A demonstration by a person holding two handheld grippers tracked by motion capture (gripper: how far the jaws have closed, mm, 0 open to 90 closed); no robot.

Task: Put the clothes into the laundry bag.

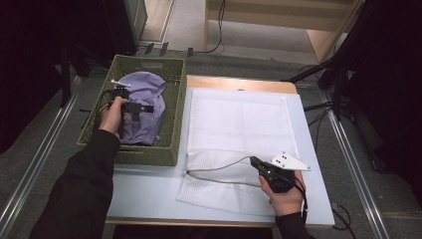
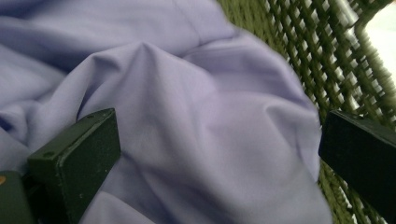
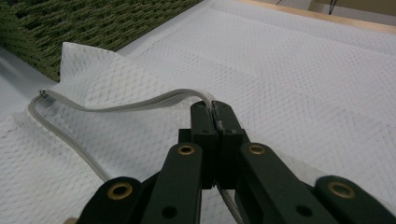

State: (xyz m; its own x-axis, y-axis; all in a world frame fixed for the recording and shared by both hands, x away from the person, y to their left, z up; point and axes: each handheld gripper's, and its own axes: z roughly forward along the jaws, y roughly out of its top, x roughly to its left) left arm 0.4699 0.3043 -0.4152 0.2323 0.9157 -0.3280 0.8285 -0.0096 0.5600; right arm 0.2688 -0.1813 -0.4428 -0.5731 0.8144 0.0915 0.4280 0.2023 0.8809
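A lavender garment [image 1: 147, 92] lies bunched in a green woven basket [image 1: 149, 63] at the table's left. My left gripper [image 1: 144, 108] is down in the basket, open, its jaws wide apart on either side of a fold of the garment [image 2: 201, 84]; no pad presses the cloth. A white mesh bag [image 1: 239, 124] lies flat on the table. My right gripper [image 1: 253, 161] is shut on the bag's grey zipper edge [image 3: 116, 106], and holds it lifted off the lower layer, so the bag's mouth gapes toward the basket. In the right gripper view the jaws [image 3: 214, 109] pinch that edge.
The basket wall [image 2: 317, 56] stands close beside the left gripper's right jaw. The basket [image 3: 70, 28] sits just off the bag's mouth. Bare light table [image 1: 149, 189] lies in front of the basket. Dark stands and cables surround the table on the floor.
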